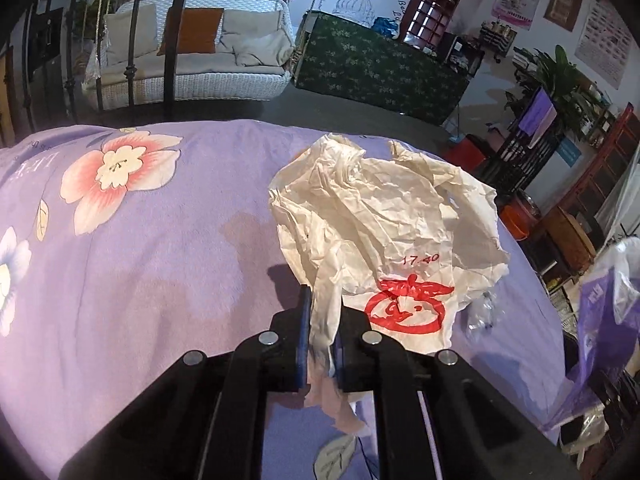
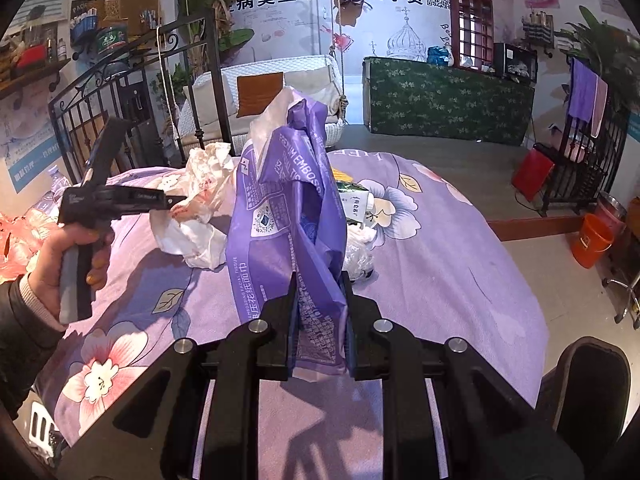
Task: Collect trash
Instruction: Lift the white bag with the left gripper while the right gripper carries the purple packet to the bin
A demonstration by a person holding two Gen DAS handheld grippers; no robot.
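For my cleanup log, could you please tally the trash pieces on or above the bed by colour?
White: 2, the crumpled white bag in the left gripper and a clear-white plastic wad.
Purple: 1, the tissue-pack wrapper in the right gripper.
Green: 1, a small carton.
Total: 4

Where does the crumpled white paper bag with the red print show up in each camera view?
Left wrist view: the white paper bag fills the centre, its lower edge pinched in the left claw.
Right wrist view: the same bag sits left of centre, behind the purple tissue package held in the right claw.
Shared landmark: the red telephone booth cabinet on the back wall.
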